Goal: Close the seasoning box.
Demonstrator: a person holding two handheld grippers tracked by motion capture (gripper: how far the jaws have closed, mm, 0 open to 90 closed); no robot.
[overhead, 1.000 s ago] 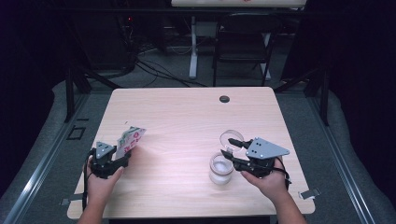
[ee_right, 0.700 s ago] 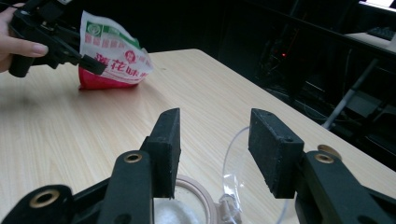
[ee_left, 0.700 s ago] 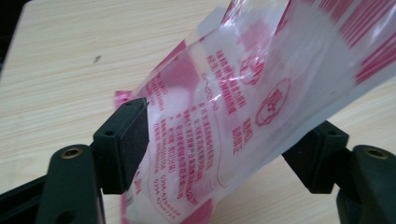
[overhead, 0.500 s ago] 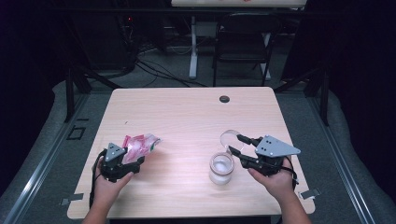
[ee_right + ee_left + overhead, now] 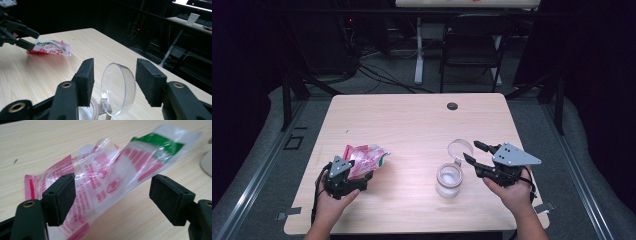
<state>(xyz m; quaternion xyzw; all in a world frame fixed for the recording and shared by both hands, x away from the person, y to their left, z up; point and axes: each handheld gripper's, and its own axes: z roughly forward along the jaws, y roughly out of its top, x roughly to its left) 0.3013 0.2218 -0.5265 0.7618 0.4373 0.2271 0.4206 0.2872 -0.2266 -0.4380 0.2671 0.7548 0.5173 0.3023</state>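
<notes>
- The plastic bag [image 5: 110, 177] has red writing, a round red mark and a green stripe; the words are too small to read.
- The left gripper [image 5: 357, 176] has just been opening. Its jaws stand wide, and the bag lies between them on the table [image 5: 412, 125], at 8 o'clock.
- The right gripper [image 5: 113, 77] has also been opening. Its pads stand apart from the jar's clear flip lid [image 5: 117, 88], which is between them.
- The high view shows the glass jar [image 5: 449, 179] at 5 o'clock.
</notes>
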